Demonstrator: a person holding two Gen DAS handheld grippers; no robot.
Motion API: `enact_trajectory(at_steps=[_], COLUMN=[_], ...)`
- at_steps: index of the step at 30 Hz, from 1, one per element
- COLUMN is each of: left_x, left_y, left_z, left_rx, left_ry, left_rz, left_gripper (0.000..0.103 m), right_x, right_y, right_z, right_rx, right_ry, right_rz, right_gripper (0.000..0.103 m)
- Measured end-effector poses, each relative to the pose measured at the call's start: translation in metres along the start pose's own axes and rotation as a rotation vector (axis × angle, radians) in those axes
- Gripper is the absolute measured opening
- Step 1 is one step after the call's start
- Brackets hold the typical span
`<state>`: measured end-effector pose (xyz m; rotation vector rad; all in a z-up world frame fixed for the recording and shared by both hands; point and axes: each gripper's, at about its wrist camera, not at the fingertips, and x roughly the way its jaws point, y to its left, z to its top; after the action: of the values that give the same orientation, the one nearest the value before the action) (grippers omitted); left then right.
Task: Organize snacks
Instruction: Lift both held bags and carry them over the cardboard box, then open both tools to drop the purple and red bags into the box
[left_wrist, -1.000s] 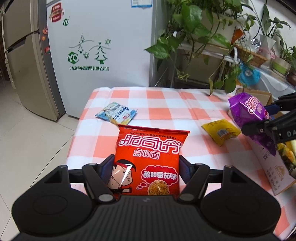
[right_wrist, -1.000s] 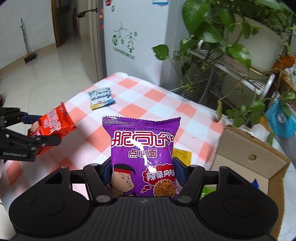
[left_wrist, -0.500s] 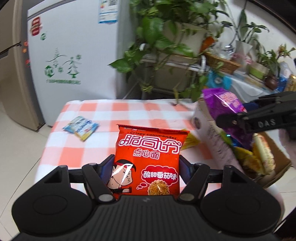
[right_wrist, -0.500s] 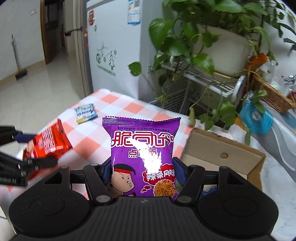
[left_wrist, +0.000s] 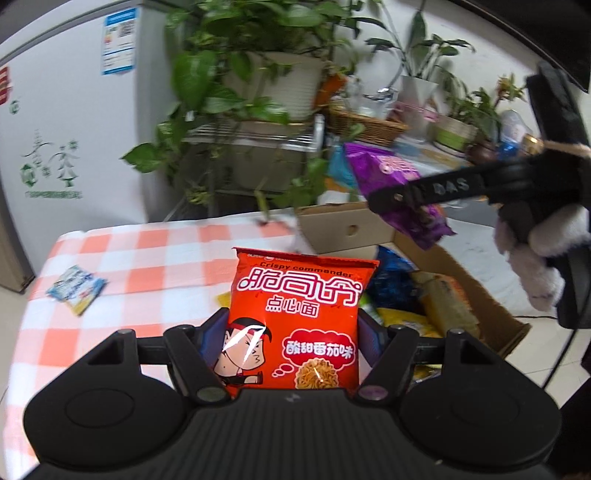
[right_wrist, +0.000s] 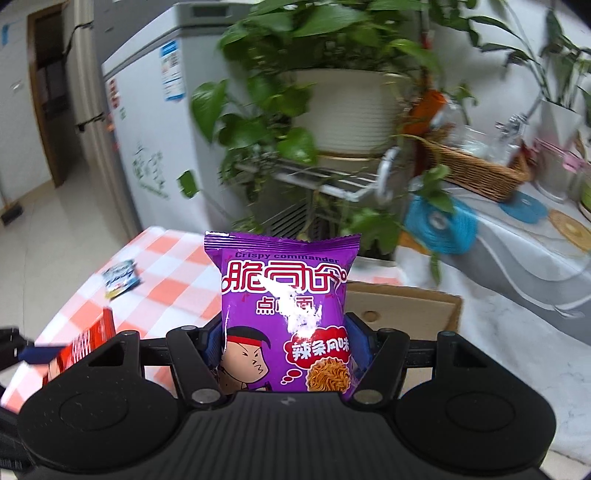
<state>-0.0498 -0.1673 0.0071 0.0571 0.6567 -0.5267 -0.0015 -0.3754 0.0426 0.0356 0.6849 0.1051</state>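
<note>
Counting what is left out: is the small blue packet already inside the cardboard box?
No, the small blue packet lies on the checked tablecloth, apart from the cardboard box.

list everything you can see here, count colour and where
red snack packet: 1, red, clamped in the left gripper
purple snack packet: 1, purple, clamped in the right gripper
small snack packet: 1, blue and white, lying on the table's far left
cardboard box: 1, brown, open, at the table's right end, holding yellow, orange and blue packets
table: 1, orange and white checked cloth
fridge: 1, white, behind the table
potted plants: several, green leaves, white pots, on a rack and counter behind
wicker basket: 1, brown, on the counter
round mats: blue, on the counter
left gripper: 1, black, shut on the red packet
right gripper: 1, black, shut on the purple packet
hand: 1, in a pale glove, holding the right gripper
</note>
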Motion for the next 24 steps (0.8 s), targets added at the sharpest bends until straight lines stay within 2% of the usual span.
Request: enact_trajectory(at_steps=[9,24], left_x=[0.025,0.074], left_y=[-0.041,-0.076], left_z=[0.011,0.025], left_rx=[0.038,0.046], left_ry=[0.002,0.037], left_rz=[-0.073,-0.107], left_gripper=[0.069,0.071], right_x=[0.001,0.015], right_y=[-0.022,-0.039], right_z=[0.003,0.005], right_rx=[0.073,0.136], right_ry=[-0.001,0.029], right_rz=[-0.039,-0.088], right_gripper=[0.071,0.071])
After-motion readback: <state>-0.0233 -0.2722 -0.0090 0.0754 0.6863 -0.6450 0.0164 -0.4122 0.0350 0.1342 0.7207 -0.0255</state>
